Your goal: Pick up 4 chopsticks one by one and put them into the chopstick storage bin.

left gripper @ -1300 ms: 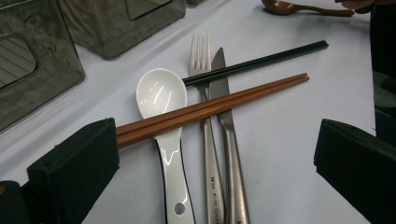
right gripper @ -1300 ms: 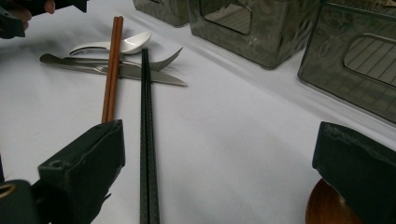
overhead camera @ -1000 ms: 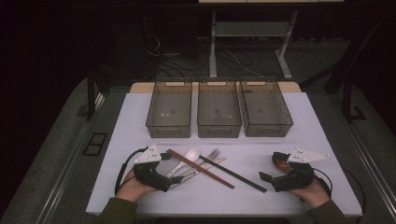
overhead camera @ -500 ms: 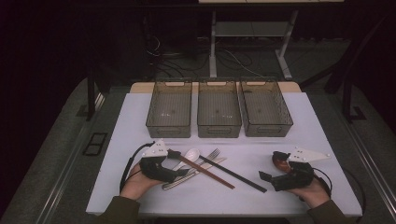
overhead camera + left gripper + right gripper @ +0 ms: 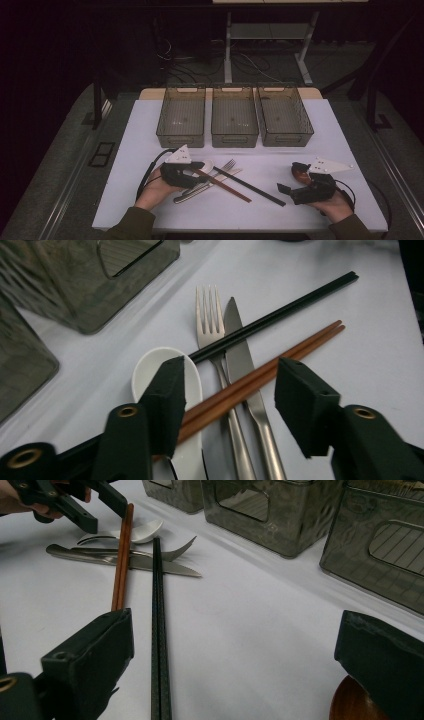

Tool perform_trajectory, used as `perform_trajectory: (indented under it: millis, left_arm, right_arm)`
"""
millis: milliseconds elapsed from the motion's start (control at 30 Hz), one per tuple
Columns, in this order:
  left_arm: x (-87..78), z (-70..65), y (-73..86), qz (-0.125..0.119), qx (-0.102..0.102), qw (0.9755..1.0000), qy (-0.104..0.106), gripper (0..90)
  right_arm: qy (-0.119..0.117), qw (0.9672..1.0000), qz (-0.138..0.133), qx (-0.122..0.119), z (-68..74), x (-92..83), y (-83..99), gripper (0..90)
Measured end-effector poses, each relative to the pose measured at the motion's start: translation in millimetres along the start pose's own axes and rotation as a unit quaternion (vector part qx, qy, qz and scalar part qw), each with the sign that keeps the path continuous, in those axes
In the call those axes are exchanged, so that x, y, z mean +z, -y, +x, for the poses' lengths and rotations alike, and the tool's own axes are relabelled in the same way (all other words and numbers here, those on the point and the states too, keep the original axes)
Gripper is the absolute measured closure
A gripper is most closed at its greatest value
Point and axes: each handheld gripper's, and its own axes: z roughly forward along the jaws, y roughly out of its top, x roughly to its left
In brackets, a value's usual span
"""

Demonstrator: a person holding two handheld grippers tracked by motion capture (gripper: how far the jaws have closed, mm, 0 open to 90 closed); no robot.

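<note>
A pair of brown chopsticks (image 5: pixel 260 375) lies across a fork (image 5: pixel 207 315), a knife (image 5: pixel 237 340) and a white spoon (image 5: pixel 155 365), beside a pair of black chopsticks (image 5: pixel 280 315). My left gripper (image 5: pixel 232 385) straddles the brown chopsticks and the metal handles. Its jaws have just been closing, and a gap still shows on both sides. In the high view this gripper (image 5: pixel 199 175) sits over the pile's left end. My right gripper (image 5: pixel 291 177) rests open at the right, with a brown rounded wooden piece (image 5: pixel 350 702) under one jaw.
Three see-through grey bins (image 5: pixel 182 117) (image 5: pixel 234 117) (image 5: pixel 284 117) stand in a row at the back of the white table (image 5: pixel 340 145). The black chopsticks (image 5: pixel 159 630) run toward my right gripper (image 5: pixel 237 640). A person's hands hold both grippers at the front edge.
My left gripper has slid right over the cutlery pile and its jaws have narrowed around the brown chopsticks. The right gripper has stayed put.
</note>
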Motion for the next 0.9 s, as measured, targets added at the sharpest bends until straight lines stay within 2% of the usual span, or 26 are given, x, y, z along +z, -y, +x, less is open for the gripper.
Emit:
perform_trajectory:
  millis: [167, 267, 333, 900]
  left_arm:
    - [13.9, 4.2, -6.2, 0.022, 0.015, 0.9995, 0.016, 55.1]
    - [18.0, 3.7, -7.7, 0.027, 0.017, 0.9993, 0.021, 57.0]
    - [21.5, 2.4, -7.9, 0.039, 0.026, 0.9987, 0.021, 57.8]
    - [27.1, 1.0, -4.1, 0.066, 0.043, 0.9964, 0.032, 59.1]
  right_arm:
    - [-0.001, 1.0, -0.002, 0.002, -0.7, 0.5, 0.1, 2.8]
    - [-0.003, 1.0, -0.002, 0.004, -0.6, -0.1, 0.5, 2.8]
    - [-0.003, 1.0, -0.003, 0.004, -0.7, -0.4, 0.4, 2.8]
    - [-0.007, 0.9999, -0.006, 0.006, -0.7, -0.6, 0.0, 2.8]
